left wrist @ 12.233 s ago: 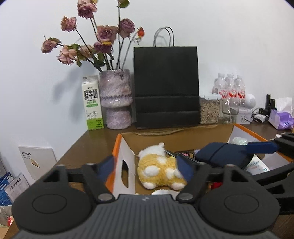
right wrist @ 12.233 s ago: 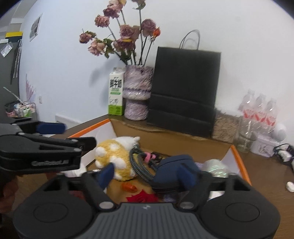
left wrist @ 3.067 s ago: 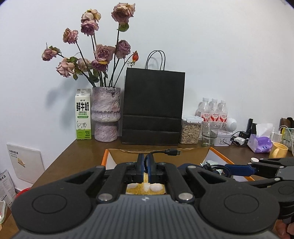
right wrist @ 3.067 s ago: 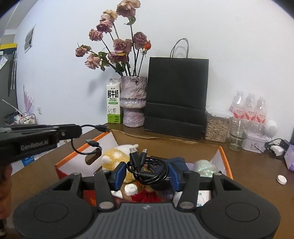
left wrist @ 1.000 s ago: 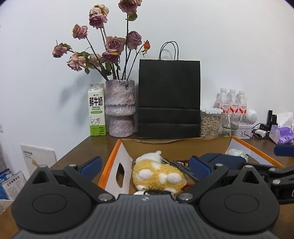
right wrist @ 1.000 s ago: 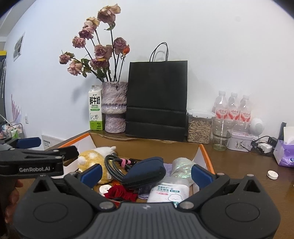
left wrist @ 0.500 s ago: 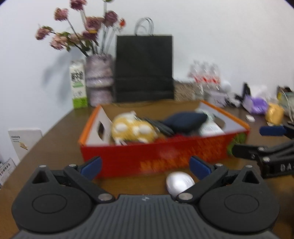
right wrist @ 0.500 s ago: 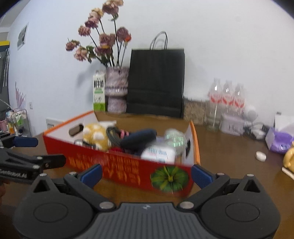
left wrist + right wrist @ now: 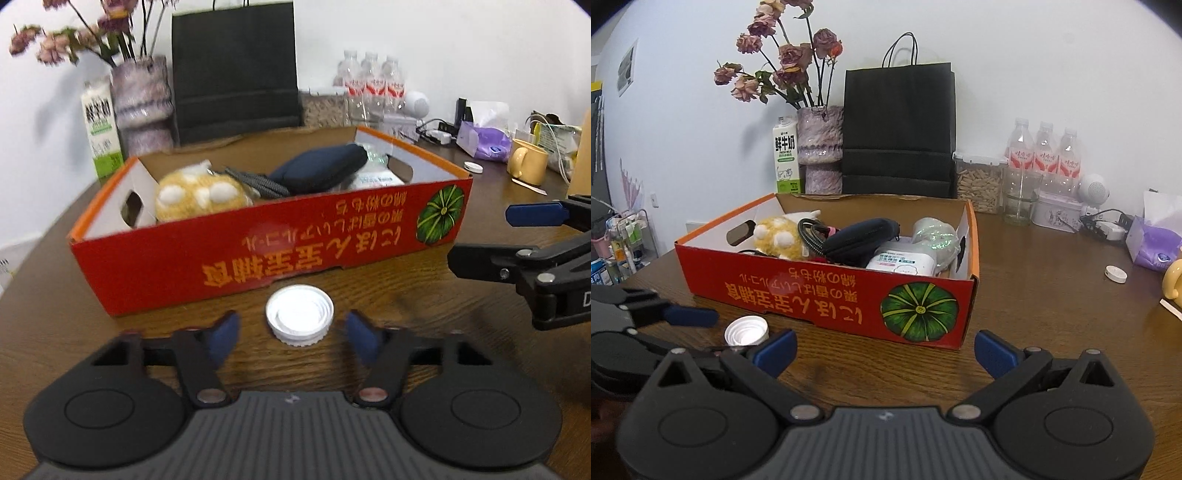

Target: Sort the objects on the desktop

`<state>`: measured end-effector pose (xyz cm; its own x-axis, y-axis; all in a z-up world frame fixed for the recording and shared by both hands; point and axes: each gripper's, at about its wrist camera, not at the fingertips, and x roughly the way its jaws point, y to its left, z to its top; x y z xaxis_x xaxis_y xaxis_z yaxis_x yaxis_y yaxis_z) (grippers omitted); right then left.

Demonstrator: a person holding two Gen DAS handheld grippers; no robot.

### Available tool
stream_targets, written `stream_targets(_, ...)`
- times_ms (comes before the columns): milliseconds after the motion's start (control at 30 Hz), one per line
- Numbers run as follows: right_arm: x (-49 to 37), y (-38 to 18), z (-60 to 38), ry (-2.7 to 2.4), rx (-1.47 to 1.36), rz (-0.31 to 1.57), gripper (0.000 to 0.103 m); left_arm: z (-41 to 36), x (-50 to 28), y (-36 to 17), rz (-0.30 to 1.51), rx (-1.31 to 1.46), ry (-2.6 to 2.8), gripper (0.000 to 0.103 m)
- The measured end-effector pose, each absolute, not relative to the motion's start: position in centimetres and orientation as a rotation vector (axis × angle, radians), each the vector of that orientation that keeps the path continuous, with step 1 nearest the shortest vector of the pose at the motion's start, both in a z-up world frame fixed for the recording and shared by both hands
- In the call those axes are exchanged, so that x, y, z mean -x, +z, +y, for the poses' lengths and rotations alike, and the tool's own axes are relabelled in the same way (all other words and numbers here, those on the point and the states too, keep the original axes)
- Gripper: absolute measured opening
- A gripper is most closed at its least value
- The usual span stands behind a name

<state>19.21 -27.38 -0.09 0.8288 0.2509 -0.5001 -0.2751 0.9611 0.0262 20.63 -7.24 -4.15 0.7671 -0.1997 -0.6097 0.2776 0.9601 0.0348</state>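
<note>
A red cardboard box point(image 9: 258, 258) stands on the brown table; it also shows in the right wrist view point(image 9: 827, 299). It holds a yellow plush toy point(image 9: 199, 195), a dark blue pouch point(image 9: 317, 168), a braided cable point(image 9: 809, 230) and a wipes pack point(image 9: 905, 260). A white bottle cap point(image 9: 299, 319) lies on the table in front of the box, between the fingers of my open left gripper point(image 9: 293, 338). It also shows in the right wrist view point(image 9: 746, 330). My right gripper point(image 9: 884, 352) is open and empty, in front of the box's right corner.
Behind the box stand a black paper bag point(image 9: 897, 129), a vase of dried roses point(image 9: 820, 147), a milk carton point(image 9: 785, 158), a seed jar point(image 9: 979, 181) and water bottles point(image 9: 1043, 155). A second white cap point(image 9: 1115, 274), purple tissue pack point(image 9: 1152, 247) and yellow mug point(image 9: 526, 166) lie right.
Both grippers have pulled back from over the box and dropped low to the table in front of it. My left gripper has narrowed its opening around the white cap.
</note>
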Motion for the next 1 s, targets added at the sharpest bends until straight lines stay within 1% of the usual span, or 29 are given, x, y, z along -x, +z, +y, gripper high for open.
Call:
stream_targets(33, -19.3, -0.1, -27.4, 0.282, 0.047, 0.529, 0.102, -7.1, -20.7, -4.2, 0.646, -0.107, -0.275, 0.04)
stream_targets(233, -20.1, 0.2, -26.0, 0.328, 0.066, 0.55, 0.1, -6.7, -20.0, -4.0, 0.642, -0.16, -0.302, 0.04)
stream_targets(400, -21.1, 0.2, -23.5, 0.397, 0.102, 0.581, 0.09, -6.2, -19.3, -3.7, 0.637, -0.225, -0.345, 0.04)
stream_targets(467, -21.5, 0.0, -22.6, 0.43, 0.111, 0.596, 0.084, -6.3, -19.2, -3.5, 0.633, -0.26, -0.374, 0.04)
stream_targets(533, -22.0, -0.1, -21.7, 0.471, 0.108, 0.618, 0.067, -6.3, -19.2, -3.6, 0.633, -0.288, -0.401, 0.04)
stream_targets(567, -22.2, -0.2, -21.4, 0.487, 0.103, 0.632, 0.062, -6.3, -19.2, -3.8, 0.633, -0.3, -0.412, 0.04)
stream_targets(633, -22.9, -0.6, -20.7, 0.514, 0.095, 0.667, 0.049, -6.2, -19.1, -3.9, 0.622, -0.315, -0.433, 0.04)
stream_targets(767, -23.5, -1.0, -20.0, 0.557, 0.075, 0.705, 0.038, -5.8, -19.3, -4.0, 0.613, -0.322, -0.468, 0.04)
stream_targets(833, -23.5, -1.1, -19.7, 0.571, 0.074, 0.714, 0.03, -5.6, -19.3, -4.0, 0.606, -0.322, -0.48, 0.04)
stream_targets(1000, -23.3, -1.3, -19.7, 0.57, 0.053, 0.722, 0.029, -5.3, -19.2, -3.7, 0.584, -0.309, -0.508, 0.04)
